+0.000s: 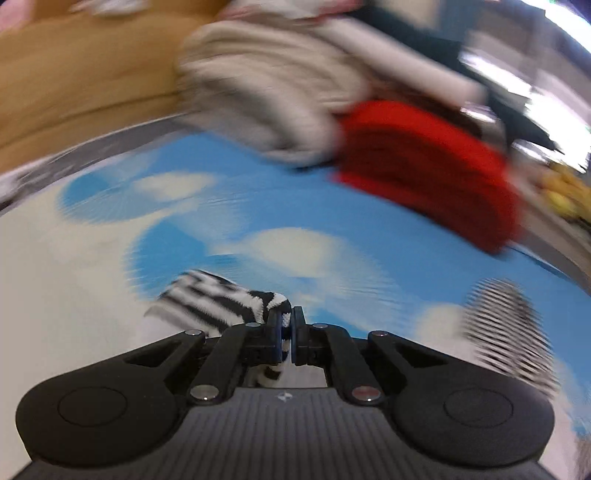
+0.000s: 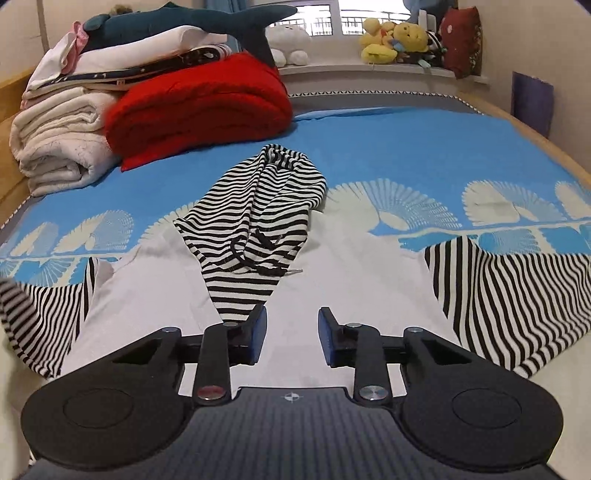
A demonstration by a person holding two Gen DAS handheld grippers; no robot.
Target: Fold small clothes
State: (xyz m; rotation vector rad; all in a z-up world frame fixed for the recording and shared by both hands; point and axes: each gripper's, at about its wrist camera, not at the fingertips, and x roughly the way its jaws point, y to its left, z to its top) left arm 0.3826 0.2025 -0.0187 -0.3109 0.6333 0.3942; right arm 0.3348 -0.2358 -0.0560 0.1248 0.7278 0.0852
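Observation:
A black-and-white striped hooded garment (image 2: 255,210) lies on the blue-and-white bed cover (image 2: 406,147), hood and drawstrings towards the middle, sleeves spread left (image 2: 48,325) and right (image 2: 509,295). My right gripper (image 2: 291,332) is open and empty, just in front of the hood's lower tip. My left gripper (image 1: 288,325) is shut on a striped edge of the garment (image 1: 221,299), which drapes off to its left above the cover. The left wrist view is motion-blurred. Another striped part (image 1: 509,332) shows at its right.
A folded red blanket (image 2: 199,107) and stacked white bedding (image 2: 59,147) sit at the back left, with a plush shark (image 2: 192,22) on top. Stuffed toys (image 2: 399,40) line the window sill. The wooden bed frame (image 2: 535,129) runs along the right edge.

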